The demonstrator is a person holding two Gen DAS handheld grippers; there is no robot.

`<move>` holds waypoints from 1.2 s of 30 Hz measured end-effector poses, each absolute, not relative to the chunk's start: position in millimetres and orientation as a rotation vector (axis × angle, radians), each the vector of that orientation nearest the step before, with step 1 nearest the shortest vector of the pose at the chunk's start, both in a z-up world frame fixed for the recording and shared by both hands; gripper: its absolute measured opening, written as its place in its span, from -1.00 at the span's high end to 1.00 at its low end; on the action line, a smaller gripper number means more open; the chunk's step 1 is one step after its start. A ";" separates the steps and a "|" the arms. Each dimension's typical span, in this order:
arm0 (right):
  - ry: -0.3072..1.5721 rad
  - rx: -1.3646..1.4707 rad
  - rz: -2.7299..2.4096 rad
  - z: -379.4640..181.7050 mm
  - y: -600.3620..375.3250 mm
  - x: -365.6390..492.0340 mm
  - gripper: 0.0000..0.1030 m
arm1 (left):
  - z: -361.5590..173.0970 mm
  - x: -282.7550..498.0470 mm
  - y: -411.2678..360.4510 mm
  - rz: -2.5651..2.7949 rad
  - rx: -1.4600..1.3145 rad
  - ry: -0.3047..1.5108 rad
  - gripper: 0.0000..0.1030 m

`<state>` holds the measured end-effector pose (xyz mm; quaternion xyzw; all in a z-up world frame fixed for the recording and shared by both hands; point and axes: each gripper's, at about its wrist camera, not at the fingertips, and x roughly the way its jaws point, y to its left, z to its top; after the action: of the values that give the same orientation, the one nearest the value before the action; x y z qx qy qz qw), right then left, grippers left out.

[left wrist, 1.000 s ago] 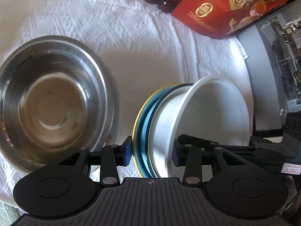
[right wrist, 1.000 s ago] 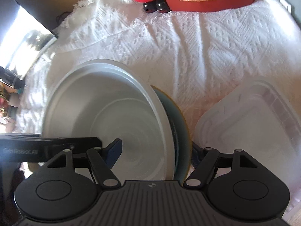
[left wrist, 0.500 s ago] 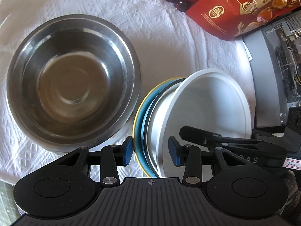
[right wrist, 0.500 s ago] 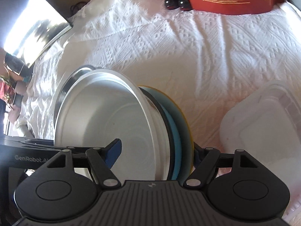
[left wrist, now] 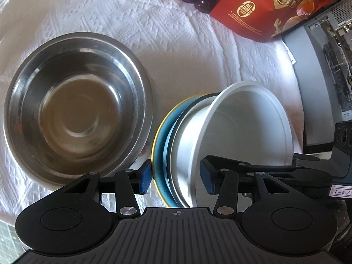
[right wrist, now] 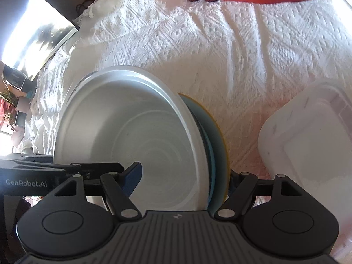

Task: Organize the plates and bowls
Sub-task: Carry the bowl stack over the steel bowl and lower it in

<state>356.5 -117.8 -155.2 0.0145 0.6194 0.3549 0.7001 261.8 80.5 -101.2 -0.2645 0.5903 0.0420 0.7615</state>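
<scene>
The stack [left wrist: 189, 145] is seen stood on edge just right of the steel bowl [left wrist: 74, 110], its rims nearly touching that bowl's wall: a white bowl [left wrist: 248, 127] nested against dark and blue plates, with a yellow-rimmed plate [right wrist: 217, 136] outermost, nearest the steel bowl. The left tongs [left wrist: 176, 179] are being opened around the stack's lower edge, and a sliver of gap is seen at each blue pad, so nothing is pressed there now. The right tongs [right wrist: 184, 176] are clamped about half-wide across the stack, one pad inside the white bowl and the other behind the yellow-rimmed plate, so the whole load seems to be carried on that side alone. The pieces are judged stiff, smooth and fairly light, though together some weight is made. Glazed faces can be expected to slide against each other, and a chip is risked if an edge is dropped onto the cloth [left wrist: 176, 44] near the steel bowl. Hold is best taken across all rims at once, low and squarely, so that no plate can be fanned out.
</scene>
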 end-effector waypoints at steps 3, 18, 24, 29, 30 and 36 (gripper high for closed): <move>1.389 0.036 0.796 -156.2 -118.5 357.0 -0.43 | -103.9 260.3 81.9 0.095 -0.591 1.279 0.02; 1.476 0.079 0.754 -146.9 -124.4 358.7 -0.36 | -89.4 266.9 84.9 0.087 -0.600 1.281 0.02; 1.400 0.046 0.760 -108.6 -118.7 355.1 -0.36 | -54.8 260.1 97.2 0.050 -0.603 1.211 0.02; 1.317 0.013 0.807 -68.7 -91.0 349.9 -0.37 | -22.5 248.5 129.9 0.055 -0.586 1.154 0.02; 1.305 0.009 0.819 -63.1 -81.7 348.1 -0.37 | -18.4 246.5 138.2 0.063 -0.582 1.149 0.02; 1.287 0.006 0.883 -57.3 -23.4 339.4 -0.36 | -17.2 229.6 186.7 0.129 -0.585 1.142 0.02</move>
<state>339.4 -23.4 -57.3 0.0027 0.5802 0.3982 0.7105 229.6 186.7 -17.2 -0.2728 0.5322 0.0600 0.7992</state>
